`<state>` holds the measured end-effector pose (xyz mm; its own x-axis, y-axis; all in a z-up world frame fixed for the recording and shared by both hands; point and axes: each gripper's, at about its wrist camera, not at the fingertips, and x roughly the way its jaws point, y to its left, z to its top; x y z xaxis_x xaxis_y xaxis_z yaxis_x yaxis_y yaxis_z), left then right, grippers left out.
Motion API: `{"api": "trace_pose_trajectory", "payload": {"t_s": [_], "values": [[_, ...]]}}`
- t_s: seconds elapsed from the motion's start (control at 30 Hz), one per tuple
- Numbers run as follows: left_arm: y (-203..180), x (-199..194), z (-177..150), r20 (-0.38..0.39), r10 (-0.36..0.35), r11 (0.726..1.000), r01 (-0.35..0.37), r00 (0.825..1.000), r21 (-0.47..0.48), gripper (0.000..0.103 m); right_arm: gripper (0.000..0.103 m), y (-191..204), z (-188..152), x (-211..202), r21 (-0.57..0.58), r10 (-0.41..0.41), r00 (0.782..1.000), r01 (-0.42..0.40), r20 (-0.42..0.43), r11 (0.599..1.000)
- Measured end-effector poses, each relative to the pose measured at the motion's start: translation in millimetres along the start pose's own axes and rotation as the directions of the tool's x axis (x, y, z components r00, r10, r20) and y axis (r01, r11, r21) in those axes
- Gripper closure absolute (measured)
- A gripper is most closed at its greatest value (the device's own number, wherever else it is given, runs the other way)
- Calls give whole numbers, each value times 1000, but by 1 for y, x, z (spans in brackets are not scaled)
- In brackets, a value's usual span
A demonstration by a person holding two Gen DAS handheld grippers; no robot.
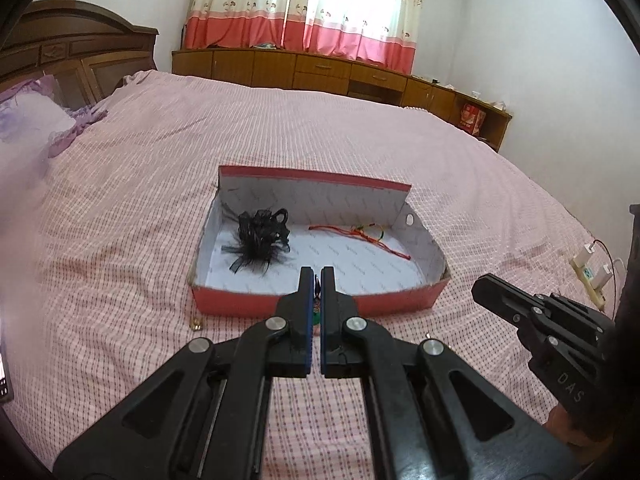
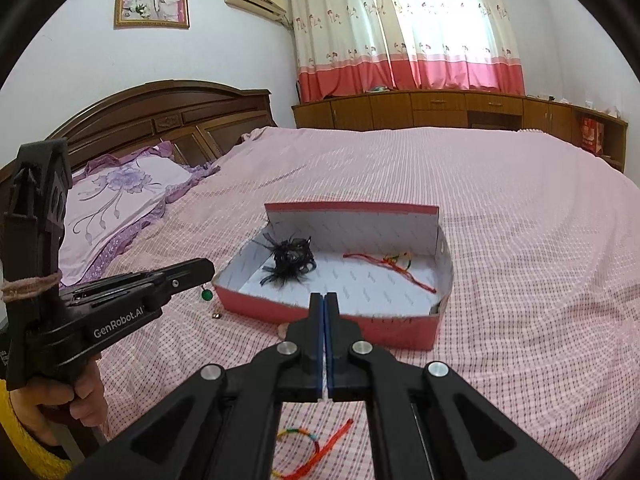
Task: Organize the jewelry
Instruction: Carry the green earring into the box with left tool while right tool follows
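Left gripper [image 1: 317,276] jaws closed, pinching thin dangling ornament with green bead [image 2: 206,295]. Right gripper [image 2: 324,300] jaws closed, empty. Ahead on pink bedspread [image 1: 140,200]: red box [image 1: 320,300] holding black hair accessory [image 1: 262,240], red cord bracelet [image 1: 368,236]. Multicoloured cord bracelet [image 2: 308,446] on bedspread beneath right gripper.

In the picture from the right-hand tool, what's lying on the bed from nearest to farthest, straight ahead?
Rainbow-coloured bracelet on the checked bedspread → red box's near wall → red cord bracelet inside it → the box's raised flap → wooden cabinets → curtains.
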<state>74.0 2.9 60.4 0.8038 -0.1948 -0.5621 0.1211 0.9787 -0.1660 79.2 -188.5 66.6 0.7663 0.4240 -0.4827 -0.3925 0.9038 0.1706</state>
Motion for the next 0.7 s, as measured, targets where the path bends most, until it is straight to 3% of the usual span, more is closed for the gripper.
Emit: {"api": "trace_pose_trajectory", "payload": {"t_s": [0.47, 0.7], "values": [[4, 44, 32, -4, 21, 1000, -21, 1000, 9, 103, 102, -15, 32, 38, -31, -22, 1000, 22, 22, 999], [7, 79, 39, -38, 35, 999, -35, 999, 9, 103, 102, -24, 37, 71, -31, -43, 999, 42, -9, 999]]}}
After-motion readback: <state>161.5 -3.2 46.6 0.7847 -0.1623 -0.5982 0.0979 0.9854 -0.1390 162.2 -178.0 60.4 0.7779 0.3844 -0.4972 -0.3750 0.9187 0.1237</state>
